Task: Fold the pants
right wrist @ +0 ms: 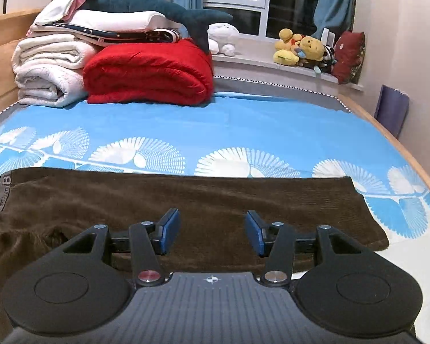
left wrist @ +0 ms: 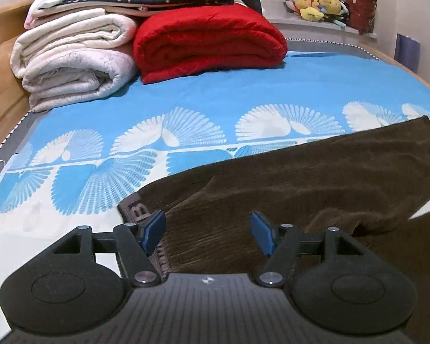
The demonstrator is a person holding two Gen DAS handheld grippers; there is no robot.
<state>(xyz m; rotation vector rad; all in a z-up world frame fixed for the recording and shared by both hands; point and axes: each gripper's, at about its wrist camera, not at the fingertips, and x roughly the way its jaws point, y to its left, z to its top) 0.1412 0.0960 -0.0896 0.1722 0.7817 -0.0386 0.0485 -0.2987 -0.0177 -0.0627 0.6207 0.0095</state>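
Observation:
Dark brown corduroy pants (left wrist: 286, 177) lie across the blue and white bed sheet (left wrist: 243, 91), waistband with a grey lettered band (left wrist: 136, 210) to the left, legs running right. My left gripper (left wrist: 207, 233) is open just above the waist end, with nothing between its blue pads. In the right wrist view the pants (right wrist: 200, 200) lie flat with the leg end at the right (right wrist: 358, 215). My right gripper (right wrist: 212, 232) is open over the near edge of the legs and holds nothing.
Folded white quilts (left wrist: 71, 66) and a red quilt (left wrist: 209, 40) are stacked at the far left of the bed. A plush shark (right wrist: 157, 5) lies on top. Soft toys (right wrist: 304, 47) sit on the window sill. A wooden bed frame (right wrist: 401, 149) borders the right side.

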